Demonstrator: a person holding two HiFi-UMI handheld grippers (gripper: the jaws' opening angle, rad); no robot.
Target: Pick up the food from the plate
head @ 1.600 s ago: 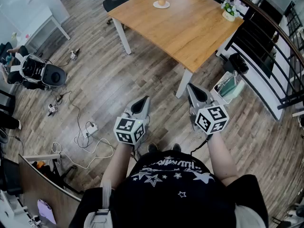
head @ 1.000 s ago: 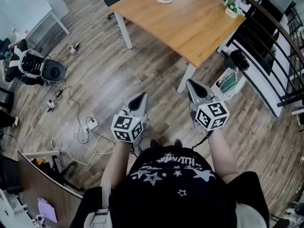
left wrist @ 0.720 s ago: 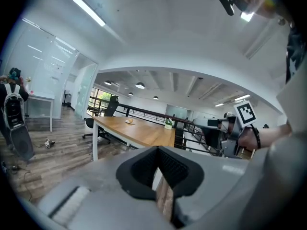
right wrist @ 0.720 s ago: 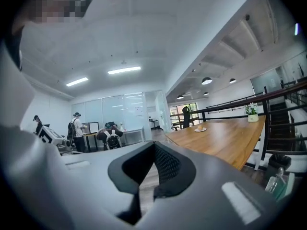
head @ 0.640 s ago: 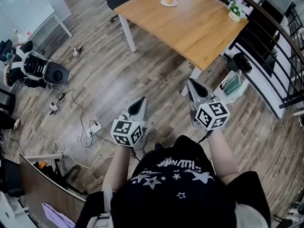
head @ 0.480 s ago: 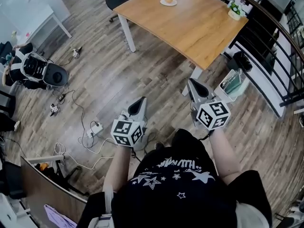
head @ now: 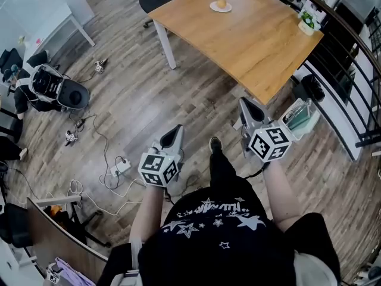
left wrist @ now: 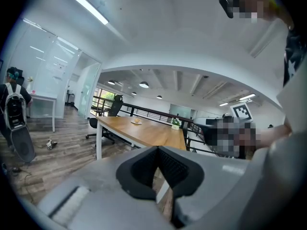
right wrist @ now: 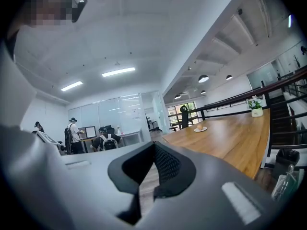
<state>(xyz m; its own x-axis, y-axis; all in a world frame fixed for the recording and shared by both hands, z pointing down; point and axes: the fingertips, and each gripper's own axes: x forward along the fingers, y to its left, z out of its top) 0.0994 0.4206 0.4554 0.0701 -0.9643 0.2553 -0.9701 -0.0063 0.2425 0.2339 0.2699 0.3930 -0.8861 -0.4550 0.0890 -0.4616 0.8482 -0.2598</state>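
Head view: the person stands on a wood-plank floor [head: 149, 94], well short of a long wooden table [head: 262, 46] that runs from the near right to the far middle of the room. The food [head: 221, 3], a small round orange-yellow piece, lies on a white plate [head: 221, 8] near the far end of that table, well apart from both grippers. A small potted plant [head: 308, 21] stands at the table's far right edge, beside a dark railing [head: 351, 58]. The left gripper [head: 177, 130] is held out over the floor, its marker cube nearest the body, and it points toward the table. The right gripper [head: 245, 103] is held out beside it, with its tip just short of the table's near corner. In the left gripper view the two dark pads meet at their tips with nothing between them, so the fingers are closed and empty. The right gripper view shows the same, pads pressed together on nothing, with the plate and food small in the distance on the tabletop. One shoe [head: 215, 143] shows on the floor between the two grippers. To the near left, a white power strip [head: 121, 167] and loose cables lie on the planks.
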